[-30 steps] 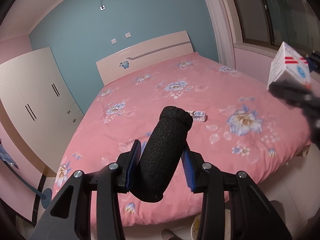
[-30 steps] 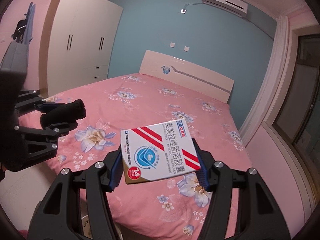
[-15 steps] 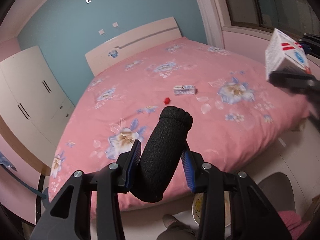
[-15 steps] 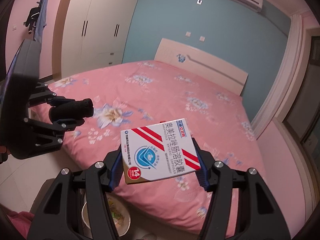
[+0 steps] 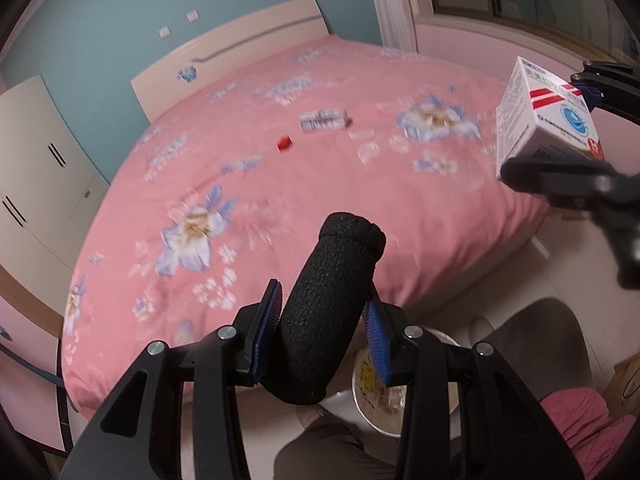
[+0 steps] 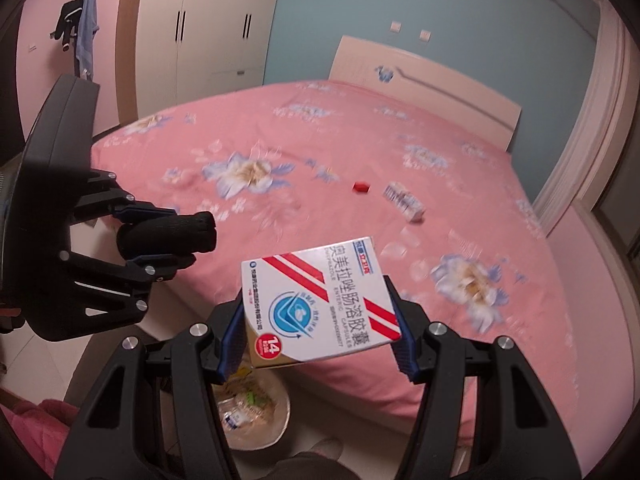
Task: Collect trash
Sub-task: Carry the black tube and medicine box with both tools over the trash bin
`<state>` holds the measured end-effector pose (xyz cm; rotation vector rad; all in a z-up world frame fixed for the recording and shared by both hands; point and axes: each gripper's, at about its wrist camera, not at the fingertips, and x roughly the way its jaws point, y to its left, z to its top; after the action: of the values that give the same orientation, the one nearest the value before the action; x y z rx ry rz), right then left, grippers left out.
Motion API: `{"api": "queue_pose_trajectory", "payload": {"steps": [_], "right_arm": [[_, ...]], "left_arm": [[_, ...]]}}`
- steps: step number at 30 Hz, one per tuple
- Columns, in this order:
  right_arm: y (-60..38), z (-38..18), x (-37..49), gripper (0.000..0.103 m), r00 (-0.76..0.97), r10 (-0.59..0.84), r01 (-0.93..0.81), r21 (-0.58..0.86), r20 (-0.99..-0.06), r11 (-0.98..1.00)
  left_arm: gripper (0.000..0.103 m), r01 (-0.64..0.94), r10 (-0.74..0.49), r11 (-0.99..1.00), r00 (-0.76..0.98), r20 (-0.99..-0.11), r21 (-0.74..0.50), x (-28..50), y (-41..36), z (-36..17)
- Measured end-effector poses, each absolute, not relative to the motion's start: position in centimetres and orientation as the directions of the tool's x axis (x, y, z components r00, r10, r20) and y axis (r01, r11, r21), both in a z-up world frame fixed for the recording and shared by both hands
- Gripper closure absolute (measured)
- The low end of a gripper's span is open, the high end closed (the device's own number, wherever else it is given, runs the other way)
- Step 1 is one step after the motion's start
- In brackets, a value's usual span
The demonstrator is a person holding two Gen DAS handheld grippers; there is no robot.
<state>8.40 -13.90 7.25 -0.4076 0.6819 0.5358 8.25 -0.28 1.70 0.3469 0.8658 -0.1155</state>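
**Left wrist view: foam tube and medicine box held over the bin at the foot of the bed**

Left wrist view has the left gripper (image 5: pixel 320 332) clamped on a black foam tube (image 5: pixel 324 312), blue pads pressing both its sides; the tube leans up and to the right past the fingertips. Below it, on the pale floor, sits a round trash bin (image 5: pixel 374 412) lined with clear plastic, with wrappers already inside. A person's knee in grey trousers (image 5: pixel 536 344) shows beside the bin.

Right wrist view shows the right gripper (image 6: pixel 316 332) holding a white medicine box (image 6: pixel 320 300) (red stripes, blue round logo, Chinese print) flat between its pads, printed face up. The same bin (image 6: pixel 280 412) lies just under this box, partly hidden by it.

Both grippers are at the near edge of a bed (image 5: pixel 280 184) with a pink floral cover. On the cover, well apart from either gripper, lie a small white-and-blue box (image 5: pixel 323 120) and, near it, a small red piece (image 5: pixel 285 143). A white wardrobe (image 6: pixel 200 28) stands against the wall beyond the bed.
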Motion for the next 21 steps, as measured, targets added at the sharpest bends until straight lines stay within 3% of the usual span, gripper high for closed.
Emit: {"api": "queue_pose_trajectory", "payload": {"steps": [21], "right_arm": [[-13.3,-6.9,8.0,0.043,0.406,0.284,-0.628,-0.039,-0.869,0.777]], "left_arm": [[0.06,0.306,0.013,0.94,0.4,-0.916,0.147,8.5,-1.2,-11.7]]}}
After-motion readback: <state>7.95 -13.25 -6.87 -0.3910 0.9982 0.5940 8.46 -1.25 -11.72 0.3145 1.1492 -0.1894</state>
